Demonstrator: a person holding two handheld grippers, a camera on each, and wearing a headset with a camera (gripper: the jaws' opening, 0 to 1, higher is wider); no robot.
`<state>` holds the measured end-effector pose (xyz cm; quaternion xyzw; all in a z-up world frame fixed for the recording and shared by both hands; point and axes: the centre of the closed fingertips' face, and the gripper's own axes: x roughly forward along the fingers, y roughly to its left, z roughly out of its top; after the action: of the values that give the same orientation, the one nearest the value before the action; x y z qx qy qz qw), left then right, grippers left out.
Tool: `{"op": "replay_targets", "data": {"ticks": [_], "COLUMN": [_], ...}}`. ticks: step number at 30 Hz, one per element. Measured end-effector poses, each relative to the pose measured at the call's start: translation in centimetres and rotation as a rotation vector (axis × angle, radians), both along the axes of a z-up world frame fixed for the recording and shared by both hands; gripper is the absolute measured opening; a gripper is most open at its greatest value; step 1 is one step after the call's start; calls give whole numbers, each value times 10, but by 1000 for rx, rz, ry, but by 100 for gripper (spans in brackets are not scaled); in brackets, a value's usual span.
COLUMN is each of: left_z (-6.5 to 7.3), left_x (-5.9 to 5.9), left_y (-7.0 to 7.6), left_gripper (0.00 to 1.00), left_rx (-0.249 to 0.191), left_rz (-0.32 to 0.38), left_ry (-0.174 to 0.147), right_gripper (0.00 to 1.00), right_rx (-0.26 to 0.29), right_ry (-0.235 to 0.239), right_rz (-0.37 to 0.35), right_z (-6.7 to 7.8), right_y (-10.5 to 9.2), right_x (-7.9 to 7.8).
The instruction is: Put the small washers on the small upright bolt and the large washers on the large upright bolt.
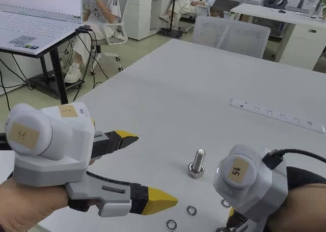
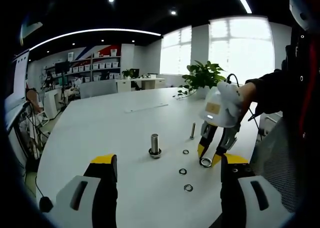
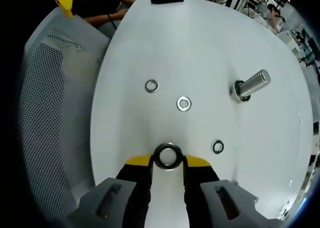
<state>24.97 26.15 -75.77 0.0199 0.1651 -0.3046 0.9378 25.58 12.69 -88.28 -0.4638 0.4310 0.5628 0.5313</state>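
Observation:
The large bolt [image 1: 197, 162] stands upright on the white table [image 1: 168, 89], with a ring at its base. In the left gripper view the large bolt [image 2: 154, 145] stands nearer and the small bolt [image 2: 192, 131] behind it. Three small washers [image 3: 151, 85] [image 3: 184, 103] [image 3: 217, 147] lie flat in front of the bolts. My right gripper [image 3: 167, 162] is shut on a large washer [image 3: 167, 156], low over the table; the left gripper view shows that washer [image 2: 205, 162] between the right gripper's yellow tips. My left gripper [image 1: 146, 168] hovers open, holding nothing, left of the large bolt.
A white power strip [image 1: 277, 114] lies at the far right of the table. A grey mesh chair [image 1: 232, 35] stands at the far edge. A laptop [image 1: 30, 23] sits on a stand at the left, with a seated person behind. The near table edge is close to the washers.

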Motion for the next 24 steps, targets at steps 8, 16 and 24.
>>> {"op": "replay_targets", "data": {"ticks": [8,16,24], "left_z": [-2,-2,-3], "left_x": [-1,-1,0], "left_y": [0,-2,-2], "left_gripper": [85,85,85], "left_rx": [0,2,-1], "left_rz": [0,-5,-5], "left_ry": [3,4,6], "right_gripper": [24,23,23], "right_rx": [-1,-9,-2], "right_ry": [12,10,7], "right_rz": [-8,9,15], "right_z": [1,1,10], "right_y": [0,1,5], "right_x": [1,2,8]}}
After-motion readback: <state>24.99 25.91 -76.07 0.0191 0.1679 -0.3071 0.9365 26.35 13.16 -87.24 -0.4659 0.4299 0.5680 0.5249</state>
